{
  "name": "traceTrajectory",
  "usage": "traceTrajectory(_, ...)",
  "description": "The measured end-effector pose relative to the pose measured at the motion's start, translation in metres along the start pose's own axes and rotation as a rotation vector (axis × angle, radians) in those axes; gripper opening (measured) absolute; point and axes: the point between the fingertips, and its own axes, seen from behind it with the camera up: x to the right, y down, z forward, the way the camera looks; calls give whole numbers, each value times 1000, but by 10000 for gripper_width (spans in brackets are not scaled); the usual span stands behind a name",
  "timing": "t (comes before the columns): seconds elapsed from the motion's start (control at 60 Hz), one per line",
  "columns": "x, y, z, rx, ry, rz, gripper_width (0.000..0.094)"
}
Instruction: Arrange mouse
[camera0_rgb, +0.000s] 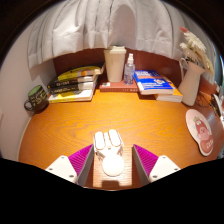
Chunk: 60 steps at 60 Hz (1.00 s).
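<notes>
Surface: wooden desk (75, 125), orange-brown, with a pale curtain (100, 25) hanging behind its far edge.
Mouse: white mouse (109, 153) lies on the desk at the near edge, long axis pointing away; two pale buttons at its far end, rounded body nearer.
Gripper: gripper (112, 162) is spread wide; the mouse sits between the two fingers.
Fingers: purple pads (83, 160) flank the mouse left and right; a narrow gap seems to show on each side, so no firm clamp seen.
Far left: stack of books (74, 83), yellow cover on top; a dark mug (37, 98) just left of it.
Far centre: white box (116, 62) standing upright, a small bottle (129, 68) beside it on the right.
Far right: blue book (156, 85) lying flat; a white container (191, 80) holding tall items beyond it.
Right edge: round pinkish plate (202, 130), near the desk's right side, well apart from the mouse.
</notes>
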Motion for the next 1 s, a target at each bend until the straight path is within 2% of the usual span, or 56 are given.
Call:
traceTrajectory(0.317,8,-18,17,-26,62,71,683)
traceTrajectory(0.45,16,-18,17,-27,92,106,544)
traceTrajectory(0.55,16,-16,18,-37,79,99,490)
traceTrajectory(0.583,16,-16,18,-45,75,96,446)
traceTrajectory(0.65,16,-14,17,-77,61,89,433)
traceTrajectory(0.7,16,-13,18,-102,50,71,385)
traceTrajectory(0.817,13,-19,21,-119,18,52,382)
traceTrajectory(0.867,4,-25,20,-131,-35,38,383)
traceTrajectory(0.95,7,-64,1,-68,-77,-27,386)
traceTrajectory(0.967,10,-74,-5,-49,-83,-36,354)
traceTrajectory(1.0,18,-96,-20,-8,-91,-46,387)
